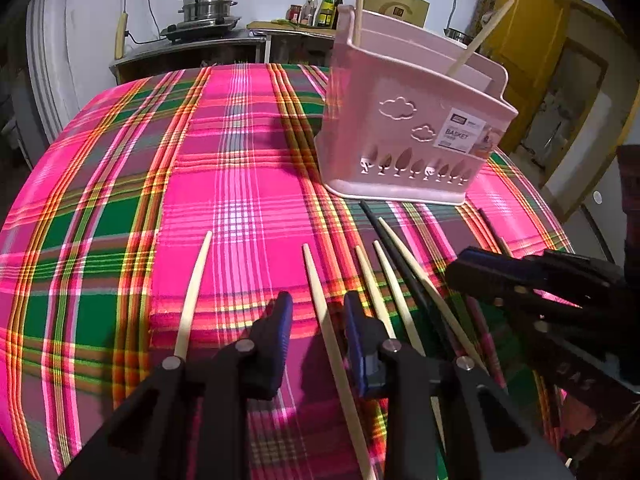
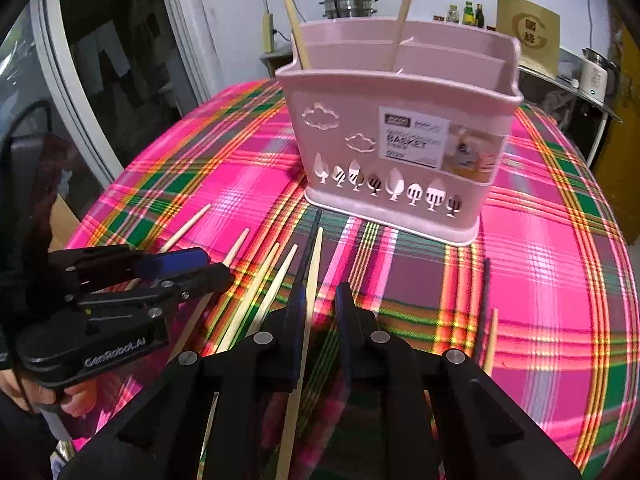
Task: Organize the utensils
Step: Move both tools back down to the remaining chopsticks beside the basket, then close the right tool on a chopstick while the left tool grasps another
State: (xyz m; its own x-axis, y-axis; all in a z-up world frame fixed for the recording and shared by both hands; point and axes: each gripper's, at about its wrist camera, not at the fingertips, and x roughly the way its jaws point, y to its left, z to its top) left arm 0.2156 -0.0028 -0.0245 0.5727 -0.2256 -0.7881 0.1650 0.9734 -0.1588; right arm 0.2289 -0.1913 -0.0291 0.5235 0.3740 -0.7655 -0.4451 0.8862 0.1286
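Left claw [image 1: 316, 316] straddles chopstick [image 1: 320, 300] pointing basketward.

"BASKET" on the pink basket's label [image 2: 416, 136]; "GenRobot.AI" on the left gripper [image 2: 224, 276].

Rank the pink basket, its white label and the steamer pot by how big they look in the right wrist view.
1. pink basket
2. white label
3. steamer pot, though it stands far behind, so distance shrinks it.

Left gripper [image 1: 316, 316]: low, near edge of scene – fingers [image 1: 276, 320] parted, pointing far.
Right gripper [image 2: 320, 308]: low, just right of the left one – fingers [image 2: 348, 312] parted, pointing far.
Hand [image 2: 76, 400]: under left gripper's handle.
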